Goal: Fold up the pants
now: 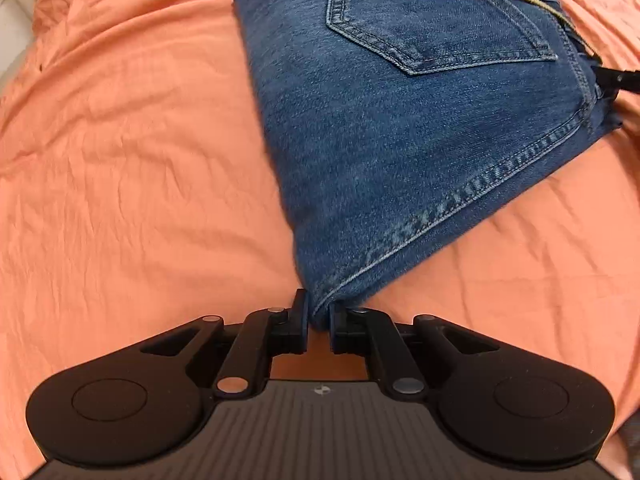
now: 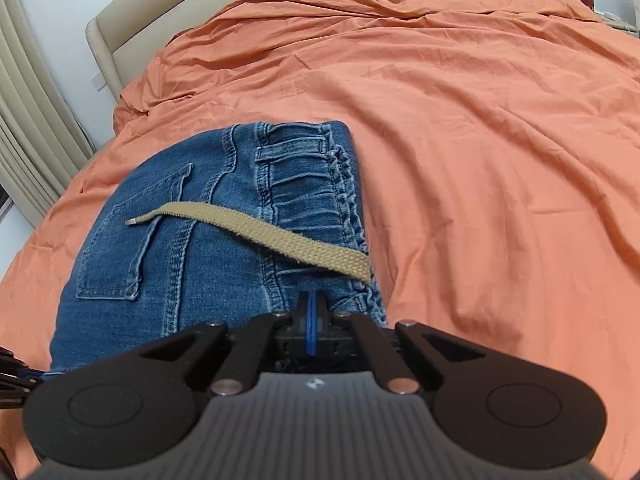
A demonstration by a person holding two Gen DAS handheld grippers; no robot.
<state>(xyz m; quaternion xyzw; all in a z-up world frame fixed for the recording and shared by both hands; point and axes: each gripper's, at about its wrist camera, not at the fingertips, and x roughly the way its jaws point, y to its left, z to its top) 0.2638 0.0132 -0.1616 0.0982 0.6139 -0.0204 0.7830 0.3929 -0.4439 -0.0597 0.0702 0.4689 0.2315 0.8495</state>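
The jeans [image 1: 400,120] lie folded into a thick blue block on the orange bed [image 1: 120,160]. In the left view they fill the upper right of the frame and reach down to the middle.

The left tongs [image 1: 319,316] are at the bottom middle of that view. They are pinched on the near corner of the jeans, and the cloth sits between the two tips. The long side of the block runs up and away from these tongs.

The right tongs [image 2: 312,312] are at the bottom middle of the right view. They are squeezed tight on the waist end of the jeans, with a thin bit of blue between the tips. A tan cord [image 2: 260,228] lies across the pocket just above them.

So each hand holds one end. I think the folding is almost done, and both hands are just as near.
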